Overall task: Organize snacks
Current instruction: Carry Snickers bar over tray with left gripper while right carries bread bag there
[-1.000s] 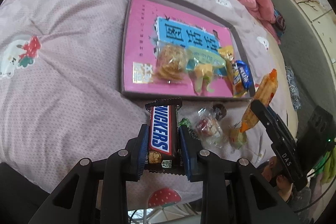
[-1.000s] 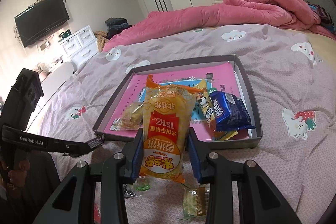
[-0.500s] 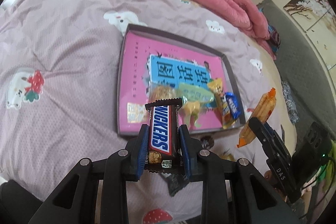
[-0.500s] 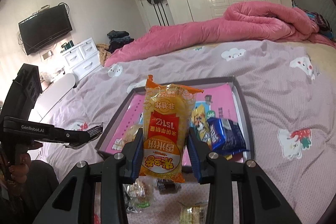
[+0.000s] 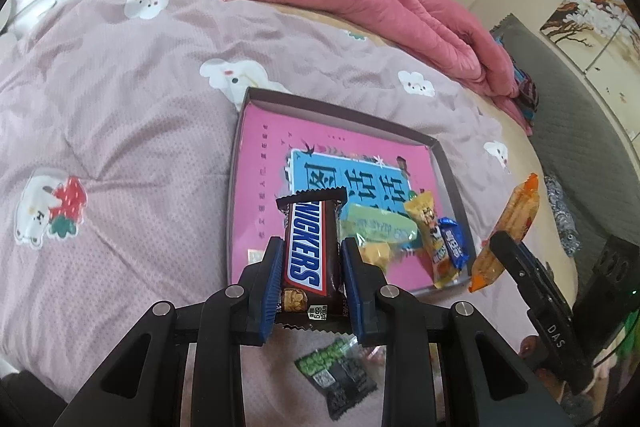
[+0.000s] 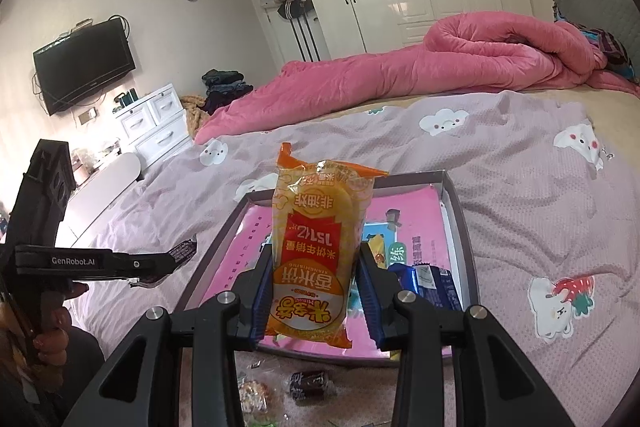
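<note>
My left gripper [image 5: 312, 246] is shut on a brown Snickers bar [image 5: 308, 259], held upright above the near edge of a shallow grey tray [image 5: 336, 107] with a pink floor. In the tray's near right corner lie a green pack [image 5: 380, 229], a yellow pack [image 5: 430, 223] and a blue pack [image 5: 454, 247]. My right gripper [image 6: 316, 259] is shut on a yellow-orange rice cracker pack [image 6: 316, 251], held upright before the same tray [image 6: 456, 211]. The left gripper [image 6: 176, 259] shows at the left of the right wrist view, the bar's end [image 6: 182, 251] sticking out.
The tray rests on a mauve quilt [image 5: 120, 107] on a bed. Loose snacks lie near the bed's front: a green-black packet [image 5: 336, 379], a dark candy [image 6: 308, 383], a cookie pack [image 6: 252, 395]. A rolled pink duvet [image 6: 440, 67] lies behind; a white dresser [image 6: 156, 123] stands left.
Both grippers have risen and tipped upward with their snacks still held. The tray and loose snacks have slid lower in both views, and more of the room shows.
</note>
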